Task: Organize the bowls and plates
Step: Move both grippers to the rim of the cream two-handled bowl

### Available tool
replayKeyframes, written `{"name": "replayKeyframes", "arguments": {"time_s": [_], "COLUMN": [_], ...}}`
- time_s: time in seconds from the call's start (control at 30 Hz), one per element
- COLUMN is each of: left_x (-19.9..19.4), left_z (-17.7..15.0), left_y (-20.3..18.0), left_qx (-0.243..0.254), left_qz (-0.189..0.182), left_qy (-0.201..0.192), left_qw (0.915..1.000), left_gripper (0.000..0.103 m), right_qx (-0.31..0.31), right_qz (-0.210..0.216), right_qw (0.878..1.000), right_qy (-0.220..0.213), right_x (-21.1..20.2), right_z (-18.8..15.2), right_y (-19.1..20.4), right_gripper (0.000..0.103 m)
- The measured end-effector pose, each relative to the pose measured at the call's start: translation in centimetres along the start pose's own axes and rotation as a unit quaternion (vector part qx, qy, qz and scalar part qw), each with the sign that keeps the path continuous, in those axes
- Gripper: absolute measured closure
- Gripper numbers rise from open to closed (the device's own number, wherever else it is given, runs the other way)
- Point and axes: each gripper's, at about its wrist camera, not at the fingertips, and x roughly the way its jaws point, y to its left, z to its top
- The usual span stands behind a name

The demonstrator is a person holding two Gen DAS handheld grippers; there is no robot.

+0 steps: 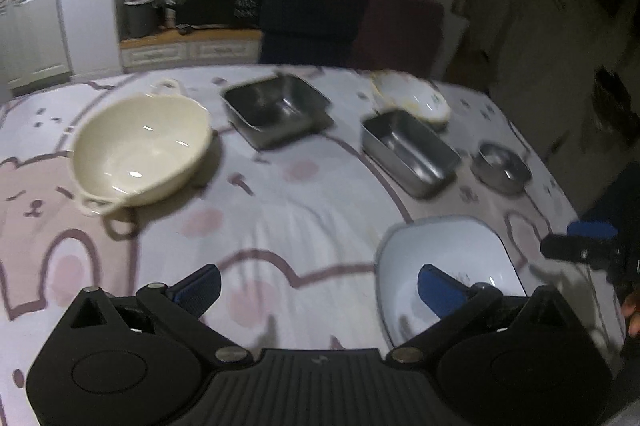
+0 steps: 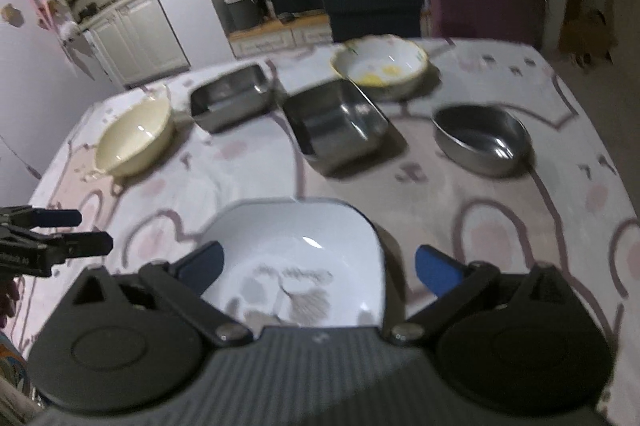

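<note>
- Grippers first: left gripper (image 1: 320, 286) and right gripper (image 2: 318, 268) both stand with jaws spread wide and nothing between the blue pads; each hangs above the near edge of the table.
- White square glazed bowl (image 2: 296, 258) sits nearest, just under the right gripper. It looks rigid, slick and breakable, so a pinch across one thin rim wall seems the safest hold.
- Cream round bowl with looped handles (image 1: 140, 142) lies toward the table's left edge; it is probably light, and a handle or the rim offers purchase.
- Two rectangular steel trays (image 2: 336, 124) (image 2: 230, 98) and a round steel bowl (image 2: 482, 138) stand mid-table, apart from each other. They look stiff, tough and slippery, best gripped on a side wall.
- White floral ceramic bowl with yellow residue (image 2: 380, 68) is near the far edge, and fragile.
- Bear-print pink cloth (image 1: 280, 226) covers the table; it is soft and may bunch if dishes slide.
- Beyond are dim chairs, cabinets and cluttered shelves.
</note>
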Motion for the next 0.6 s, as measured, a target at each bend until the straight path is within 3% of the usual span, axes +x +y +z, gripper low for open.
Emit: {"name": "replayKeyframes", "arguments": {"time_s": [0.3, 0.6], "left_x": [-1.4, -0.7], "left_z": [1.3, 2.3], "left_y": [5.5, 12.0], "left_qx": [-0.069, -0.17], "left_qz": [0.05, 0.099], "left_qy": [-0.046, -0.073], "left_qw": [0.9953, 0.9777], "left_gripper": [0.0, 0.0], "right_qx": [-0.015, -0.033], "right_qz": [0.039, 0.064], "right_qw": [0.999, 0.997], "right_qy": [-0.03, -0.027], "right_x": [1.8, 5.4], "right_z": [2.6, 4.9], "right_y": [4.5, 9.0], "right_gripper": [0.0, 0.0]}}
